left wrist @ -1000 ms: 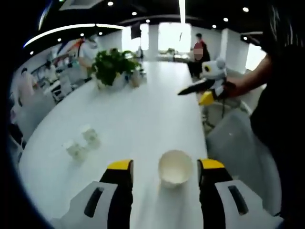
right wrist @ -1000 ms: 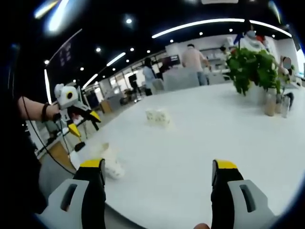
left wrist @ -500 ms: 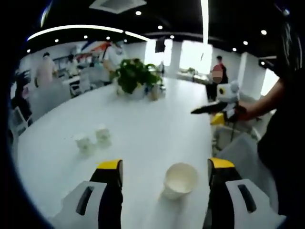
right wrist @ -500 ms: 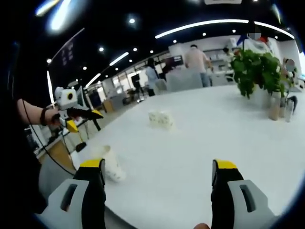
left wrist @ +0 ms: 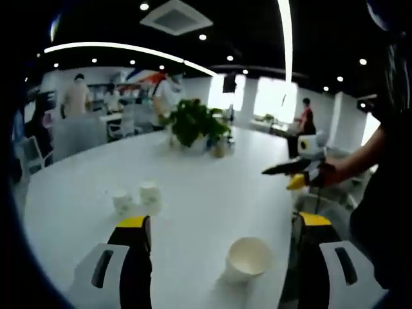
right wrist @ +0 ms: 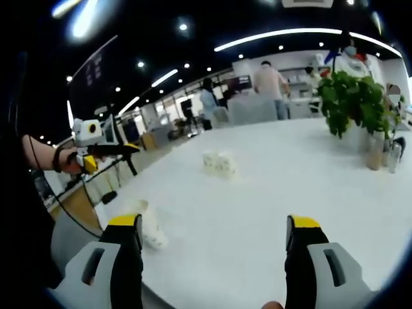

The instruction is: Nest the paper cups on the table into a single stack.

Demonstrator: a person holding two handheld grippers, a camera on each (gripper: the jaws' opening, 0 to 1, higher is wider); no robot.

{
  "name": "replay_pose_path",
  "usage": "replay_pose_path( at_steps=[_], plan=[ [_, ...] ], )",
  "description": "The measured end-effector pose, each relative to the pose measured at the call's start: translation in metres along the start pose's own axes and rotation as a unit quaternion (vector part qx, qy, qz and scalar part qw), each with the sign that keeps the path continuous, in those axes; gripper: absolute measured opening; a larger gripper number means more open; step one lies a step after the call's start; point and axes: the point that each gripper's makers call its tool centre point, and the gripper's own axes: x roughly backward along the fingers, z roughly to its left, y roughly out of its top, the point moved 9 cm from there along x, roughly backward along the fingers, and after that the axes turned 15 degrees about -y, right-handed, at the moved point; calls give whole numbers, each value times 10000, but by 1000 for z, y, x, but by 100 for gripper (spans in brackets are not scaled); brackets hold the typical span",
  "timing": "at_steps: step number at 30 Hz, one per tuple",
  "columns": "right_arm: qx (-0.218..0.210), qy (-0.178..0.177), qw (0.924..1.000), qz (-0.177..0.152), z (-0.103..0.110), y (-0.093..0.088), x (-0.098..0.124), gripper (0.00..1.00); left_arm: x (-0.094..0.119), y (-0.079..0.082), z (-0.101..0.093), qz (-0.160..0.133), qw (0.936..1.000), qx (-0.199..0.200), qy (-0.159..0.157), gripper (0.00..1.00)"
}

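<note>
A white paper cup (left wrist: 248, 259) sits near the table's front edge, its mouth turned toward the left gripper view. It is between and just beyond the jaws of my open left gripper (left wrist: 222, 222), closer to the right jaw, with nothing touching it. Two more paper cups (left wrist: 136, 196) stand side by side farther out on the left. In the right gripper view, my right gripper (right wrist: 214, 222) is open and empty. The near cup (right wrist: 147, 224) is beside its left jaw, and the cup pair (right wrist: 219, 163) is farther across the table. Each gripper shows in the other's view: right gripper (left wrist: 297, 167), left gripper (right wrist: 103, 152).
The long white table (left wrist: 206, 193) carries a potted plant (left wrist: 194, 123) with small bottles (right wrist: 381, 152) beside it at the far end. A person's dark sleeve (left wrist: 376, 193) fills the right side. People and chairs are in the background beyond the table.
Both views have shifted with the hands. The left camera has pulled back and tilted up, so the near cup sits lower right. The cups themselves have not moved.
</note>
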Motion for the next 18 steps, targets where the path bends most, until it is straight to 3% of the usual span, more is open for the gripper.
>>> replay_pose_path(
  at_steps=[18],
  plan=[
    [176, 105, 9998, -27, 3, 18, -14, 92, 13, -4, 8, -323, 9991, 66, 253, 100]
  ],
)
